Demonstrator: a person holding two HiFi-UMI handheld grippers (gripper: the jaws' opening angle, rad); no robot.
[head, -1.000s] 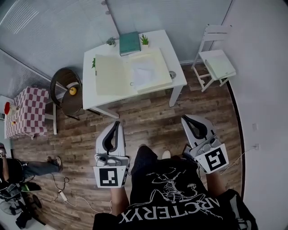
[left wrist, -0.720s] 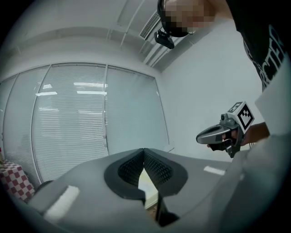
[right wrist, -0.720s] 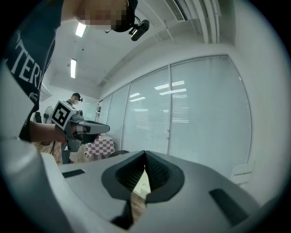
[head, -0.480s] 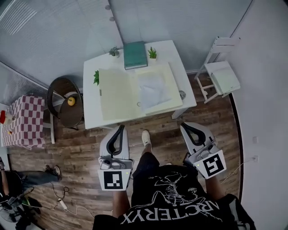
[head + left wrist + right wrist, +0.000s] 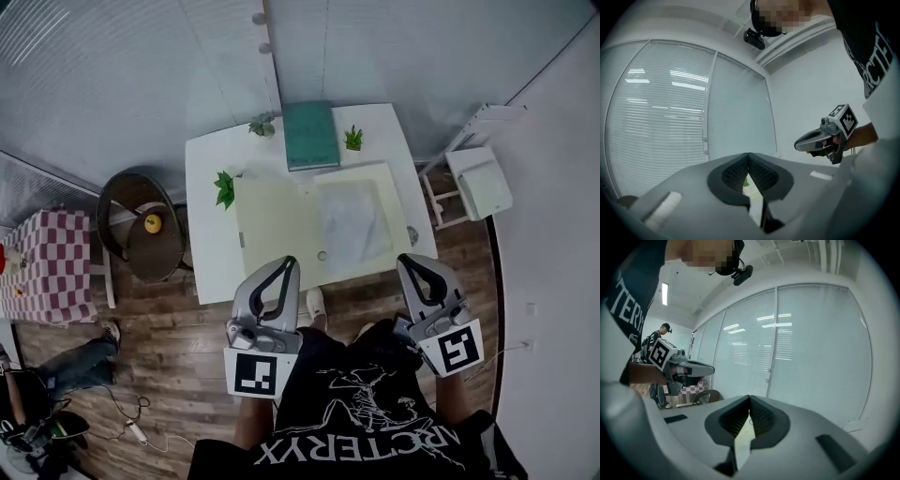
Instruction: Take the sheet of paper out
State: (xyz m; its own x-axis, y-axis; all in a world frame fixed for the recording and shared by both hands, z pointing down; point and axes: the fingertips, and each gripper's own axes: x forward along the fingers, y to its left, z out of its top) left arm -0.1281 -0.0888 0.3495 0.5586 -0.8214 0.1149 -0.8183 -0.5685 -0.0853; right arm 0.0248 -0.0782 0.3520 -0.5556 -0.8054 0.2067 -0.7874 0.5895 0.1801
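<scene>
Head view shows the sheet of paper (image 5: 354, 223) on the right leaf of an open folder (image 5: 277, 225) near the front edge of the white table (image 5: 211, 178). The left gripper (image 5: 287, 265) and right gripper (image 5: 409, 262) hang short of that edge, each with its jaws pressed together on nothing. I judge the right jaws should spread first, come in low over the near edge and nip a free corner while the left steadies the bare leaf; the front is open, with the green book (image 5: 310, 134) and a plant (image 5: 225, 187) behind and left, and a white chair (image 5: 480, 180) off the right side.
</scene>
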